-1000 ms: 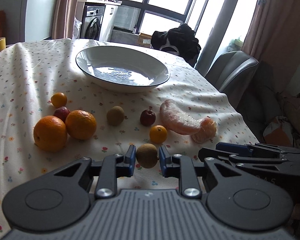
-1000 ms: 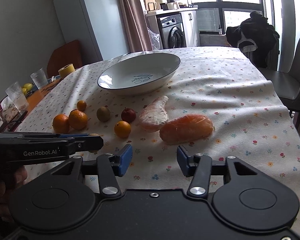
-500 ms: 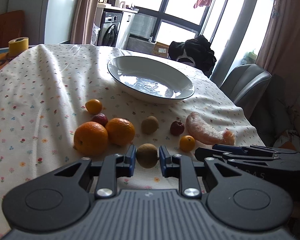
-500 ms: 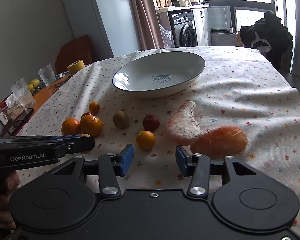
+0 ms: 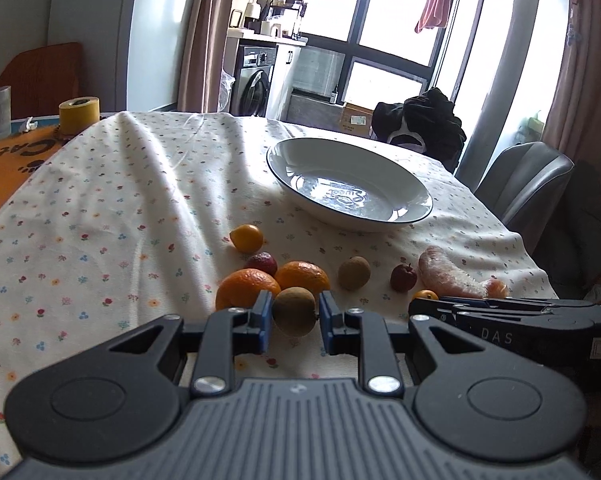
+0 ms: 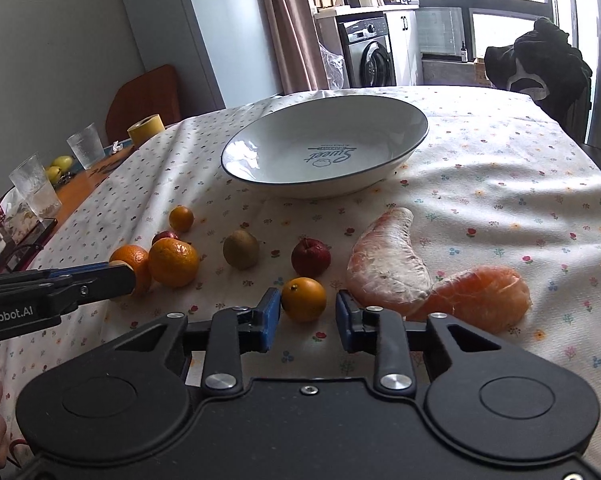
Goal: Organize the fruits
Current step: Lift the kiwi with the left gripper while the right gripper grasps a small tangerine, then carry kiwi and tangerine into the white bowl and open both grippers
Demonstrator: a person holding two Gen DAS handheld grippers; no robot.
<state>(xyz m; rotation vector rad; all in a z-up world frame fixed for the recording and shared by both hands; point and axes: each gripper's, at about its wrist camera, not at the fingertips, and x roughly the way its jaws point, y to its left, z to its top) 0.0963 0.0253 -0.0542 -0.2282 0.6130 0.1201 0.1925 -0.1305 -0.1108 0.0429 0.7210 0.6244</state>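
Fruits lying loose on the tabletop before an empty bowl

One brown kiwi [image 5: 294,311] is sitting pinched between the blue fingers [image 5: 262,320], lifted clear of the cloth. A second kiwi [image 6: 241,249] is lying near a dark red apple [image 6: 311,257], with a small orange [image 6: 303,299] just in front of them. To the left, two oranges [image 6: 173,262] are resting side by side, a red fruit [image 6: 165,235] is peeking out behind them, and another small orange [image 6: 181,218] is sitting farther back. On the right, a pale peeled pomelo wedge [image 6: 386,268] is touching a peeled orange-coloured segment [image 6: 476,296]. The white, dark-rimmed bowl [image 6: 414,142] is standing behind them all.
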